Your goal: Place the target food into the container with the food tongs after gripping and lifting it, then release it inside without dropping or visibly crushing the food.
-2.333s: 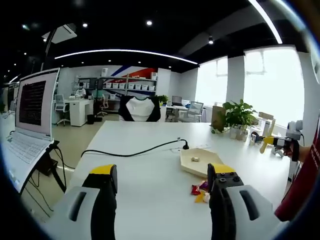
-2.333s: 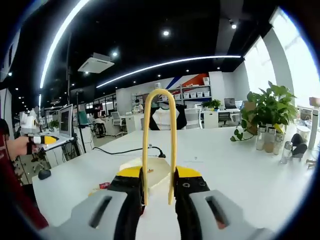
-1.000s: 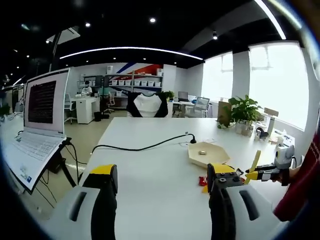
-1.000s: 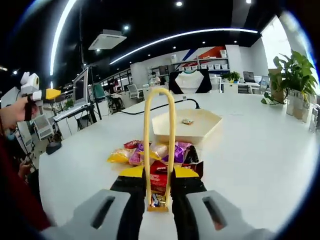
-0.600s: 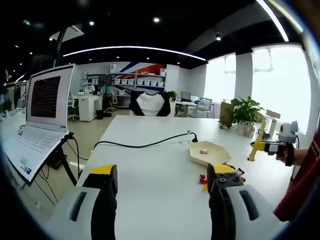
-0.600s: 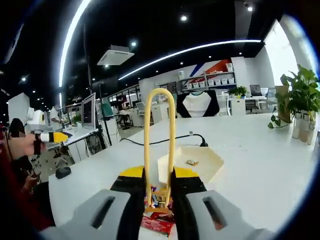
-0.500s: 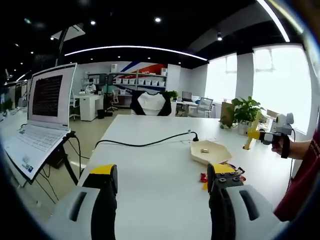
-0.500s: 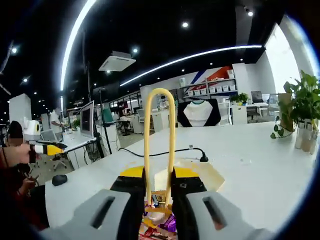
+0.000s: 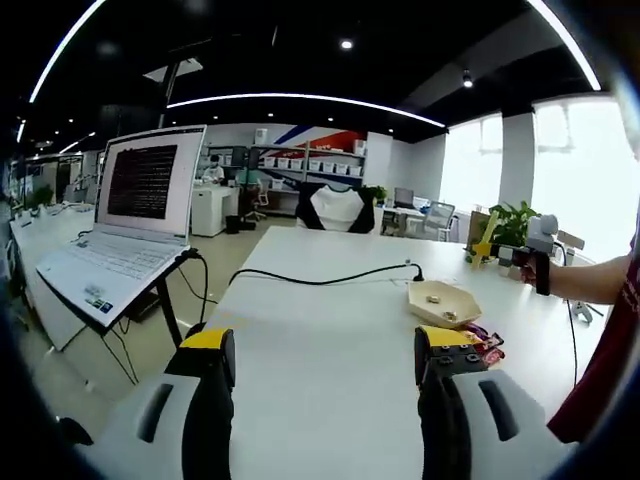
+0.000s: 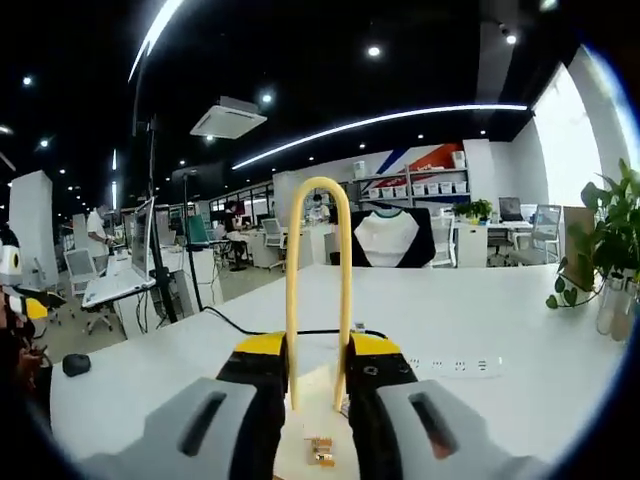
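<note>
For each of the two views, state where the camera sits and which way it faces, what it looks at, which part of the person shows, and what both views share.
Left gripper view: rides the left gripper, facing along the white table toward the hexagonal tray; the person's forearm shows.
Right gripper view: rides the right gripper, which grips yellow tongs above the tray.
Shared: table, tray, black cable.

An open-plan office, it seems: long white desks (image 9: pixel 330 330), an open laptop (image 9: pixel 125 225), swivel chairs (image 10: pixel 390 238), shelving with storage boxes (image 9: pixel 300 165), potted plants (image 10: pixel 615 240) and strip ceiling lights (image 10: pixel 380 122).
</note>
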Available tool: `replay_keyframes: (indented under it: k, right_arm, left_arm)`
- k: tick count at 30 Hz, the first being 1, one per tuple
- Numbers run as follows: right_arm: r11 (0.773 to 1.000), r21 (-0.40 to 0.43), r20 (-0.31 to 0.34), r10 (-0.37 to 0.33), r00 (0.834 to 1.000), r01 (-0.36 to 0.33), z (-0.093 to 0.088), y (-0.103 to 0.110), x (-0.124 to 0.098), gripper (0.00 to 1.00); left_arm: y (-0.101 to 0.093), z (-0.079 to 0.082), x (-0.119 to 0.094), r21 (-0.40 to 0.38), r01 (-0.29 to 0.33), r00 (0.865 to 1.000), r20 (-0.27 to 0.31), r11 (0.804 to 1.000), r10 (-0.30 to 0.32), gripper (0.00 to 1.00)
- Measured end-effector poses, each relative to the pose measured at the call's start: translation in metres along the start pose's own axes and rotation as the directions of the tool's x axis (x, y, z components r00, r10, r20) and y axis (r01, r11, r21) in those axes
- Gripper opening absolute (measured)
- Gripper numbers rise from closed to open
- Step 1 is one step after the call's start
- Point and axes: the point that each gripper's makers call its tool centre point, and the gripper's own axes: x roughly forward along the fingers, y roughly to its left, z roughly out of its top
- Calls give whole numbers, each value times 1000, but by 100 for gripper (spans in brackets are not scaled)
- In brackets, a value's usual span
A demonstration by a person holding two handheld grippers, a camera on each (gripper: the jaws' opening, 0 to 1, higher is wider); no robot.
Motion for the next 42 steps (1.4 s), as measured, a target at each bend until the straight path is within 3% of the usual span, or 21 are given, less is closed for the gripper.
replay_keyframes:
  k: [13, 17, 28, 38, 42]
  right_arm:
    - [999, -14, 36, 41, 998, -41, 17, 23, -61, 19]
    - [1000, -2, 47, -15, 999, 15, 11, 19, -95, 20]
    - [991, 7, 12, -132, 991, 132, -12, -1, -162, 20]
    - [977, 23, -48, -212, 976, 214, -47, -15, -200, 20]
    - [973, 34, -45, -225, 973, 226, -44, -12, -202, 20]
  left_arm:
    - [-28, 3, 28, 21, 84, 996, -5, 996, -84, 78]
    - [-35, 13, 38, 12, 115, 993, 20, 993, -116, 78]
    - [-54, 19, 62, 50, 186, 982, 8, 981, -187, 78]
    - [-60, 20, 68, 79, 208, 978, -7, 975, -208, 78]
    - [-60, 20, 69, 83, 211, 977, -8, 974, -212, 78]
